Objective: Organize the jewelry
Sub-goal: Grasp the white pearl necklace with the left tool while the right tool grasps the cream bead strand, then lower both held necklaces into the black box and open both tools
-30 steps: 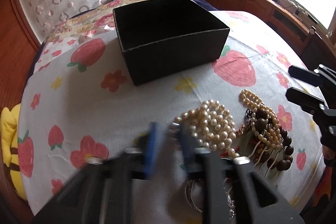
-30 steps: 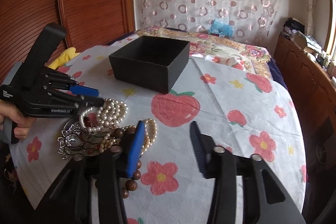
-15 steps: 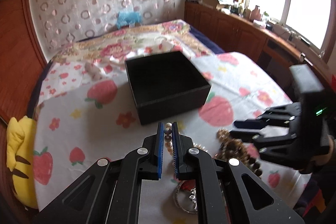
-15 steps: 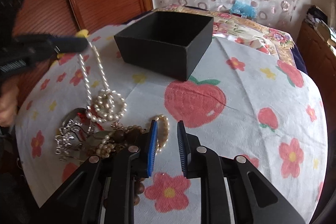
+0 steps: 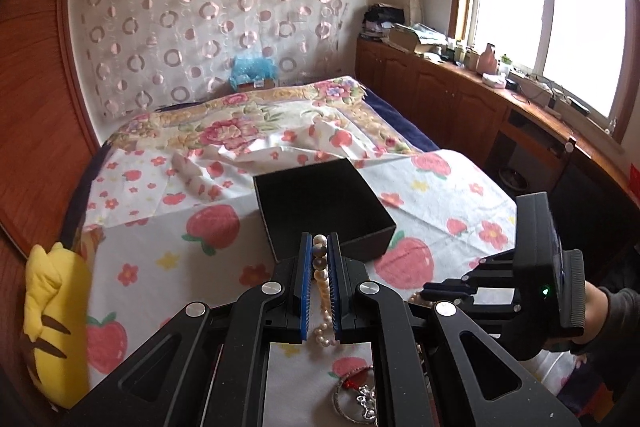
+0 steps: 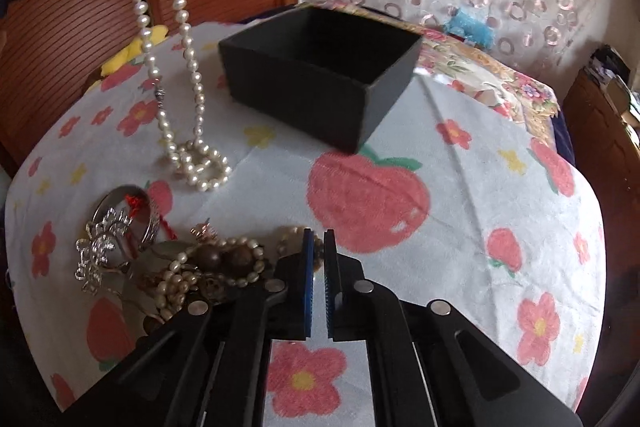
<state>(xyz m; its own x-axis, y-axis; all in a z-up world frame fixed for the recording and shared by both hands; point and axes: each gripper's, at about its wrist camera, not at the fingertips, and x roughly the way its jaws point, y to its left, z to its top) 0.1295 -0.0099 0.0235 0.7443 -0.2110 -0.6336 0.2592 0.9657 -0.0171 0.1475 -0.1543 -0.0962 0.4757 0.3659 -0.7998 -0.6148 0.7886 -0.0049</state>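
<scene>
I am holding the pearl necklace [image 5: 320,277] clamped in my left gripper [image 5: 320,247]; its strand is hanging down, with the low end coiling on the strawberry-print cloth [image 6: 500,187]. The black box [image 6: 320,83] is sitting open just beyond it, nothing blocking the way. My right gripper [image 6: 319,247] is sitting closed over the tangle of beaded bracelets [image 6: 216,267]; I cannot tell whether a strand is pinched. A silver bangle [image 6: 120,223] is lying beside that pile. A yellow plush toy [image 5: 56,311] is leaning at the cloth's edge. I am seeing no readable writing.
</scene>
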